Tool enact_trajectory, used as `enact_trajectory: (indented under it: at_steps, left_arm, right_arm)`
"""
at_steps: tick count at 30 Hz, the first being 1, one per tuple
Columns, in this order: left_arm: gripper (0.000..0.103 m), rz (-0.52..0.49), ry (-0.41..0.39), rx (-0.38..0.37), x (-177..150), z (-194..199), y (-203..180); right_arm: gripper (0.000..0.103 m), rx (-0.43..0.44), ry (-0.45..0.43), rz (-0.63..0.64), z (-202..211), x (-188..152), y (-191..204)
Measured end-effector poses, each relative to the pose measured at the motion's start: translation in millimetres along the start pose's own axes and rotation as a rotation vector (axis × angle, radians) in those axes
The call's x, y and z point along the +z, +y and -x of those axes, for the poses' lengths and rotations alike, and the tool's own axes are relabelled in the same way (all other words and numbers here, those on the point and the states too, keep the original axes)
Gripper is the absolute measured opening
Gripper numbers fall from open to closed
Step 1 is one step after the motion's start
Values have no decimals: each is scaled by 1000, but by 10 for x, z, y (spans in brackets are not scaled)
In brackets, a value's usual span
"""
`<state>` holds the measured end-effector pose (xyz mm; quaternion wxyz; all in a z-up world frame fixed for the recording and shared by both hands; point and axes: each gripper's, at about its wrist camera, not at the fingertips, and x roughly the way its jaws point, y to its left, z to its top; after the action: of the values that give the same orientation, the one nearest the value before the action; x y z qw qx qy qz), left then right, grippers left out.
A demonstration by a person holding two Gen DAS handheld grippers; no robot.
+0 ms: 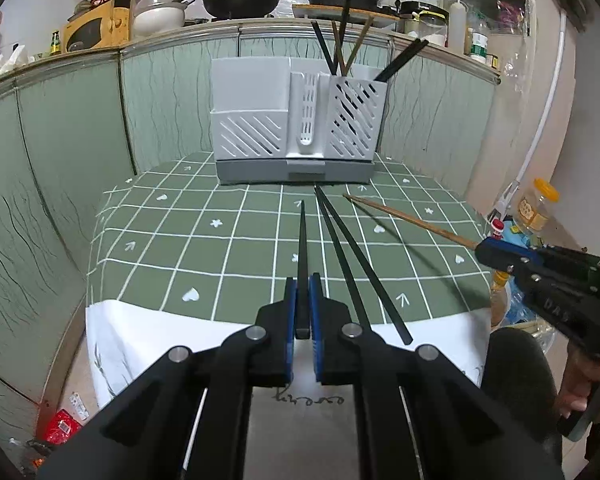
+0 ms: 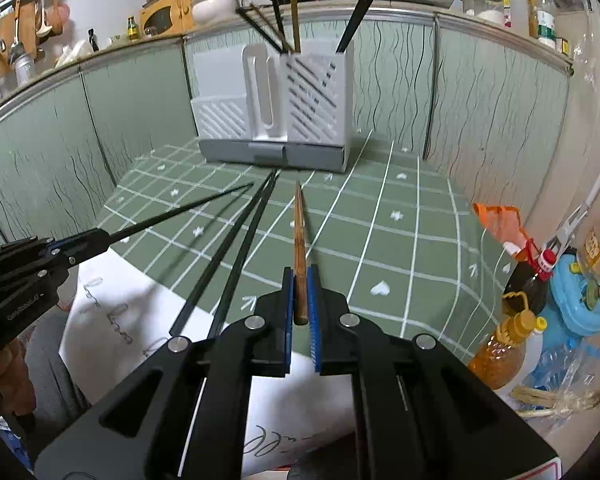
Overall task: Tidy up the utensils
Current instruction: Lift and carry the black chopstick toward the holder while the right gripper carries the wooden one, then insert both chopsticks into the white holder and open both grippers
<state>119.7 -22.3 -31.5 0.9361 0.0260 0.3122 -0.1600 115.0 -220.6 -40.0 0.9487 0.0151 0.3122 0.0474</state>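
- The left gripper [image 1: 303, 296] pinches 1 black chopstick [image 1: 302, 240] near its thick end, blue pads pressed against both sides, the thin tip pointing toward the white holder [image 1: 260, 120] at the back of the table.
- The right gripper [image 2: 300, 292] is clamped the same way on a brown wooden chopstick [image 2: 299, 232], also by its thick end.
- Both chopsticks look light, stiff and thin; I judge the black one smoother and likelier to slip or swivel in the pads, the wooden one grippier.
- Held so far back, each long free end can swing; a grip nearer the middle would steady it, but the end grip leaves more length to drop into a slot.
- 2 more black chopsticks [image 1: 352, 264] lie side by side on the green checked tablecloth [image 1: 180, 240], between the 2 held ones, tips toward the holder.
- The holder's tall right compartment [image 1: 358, 120] already has several chopsticks standing in it.
- Both tools tilt downward and forward, side by side, above the table's near edge; a hand [image 1: 580, 384] shows on the right tool's handle.
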Motion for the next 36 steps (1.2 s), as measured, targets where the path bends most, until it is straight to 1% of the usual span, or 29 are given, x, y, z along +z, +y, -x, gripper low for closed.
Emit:
enact_trajectory:
  at_steps: [3,10,17,24,27,36]
  left_arm:
    - [8,3,-11,0,83,79,33]
    - [8,-2,-43,6,388,246,104]
    - [8,-8,-54,1,680,355,114]
    - [8,-9,-49,-8,920,413,158]
    - [8,-17,-58,-2,1016,439,160]
    - [8,-20,-85,-18,1273,533,144]
  right_arm:
    - [6,-3,-19,3,105,92,-24]
    - [6,-2,-85,9,353,388,-65]
    - [6,2,-138,18,529,657,-82]
    - [6,7,-172,17,623,861,-93]
    - [6,11,-186,17,657,952,-101]
    - [6,18,-228,35,754,1257,-72]
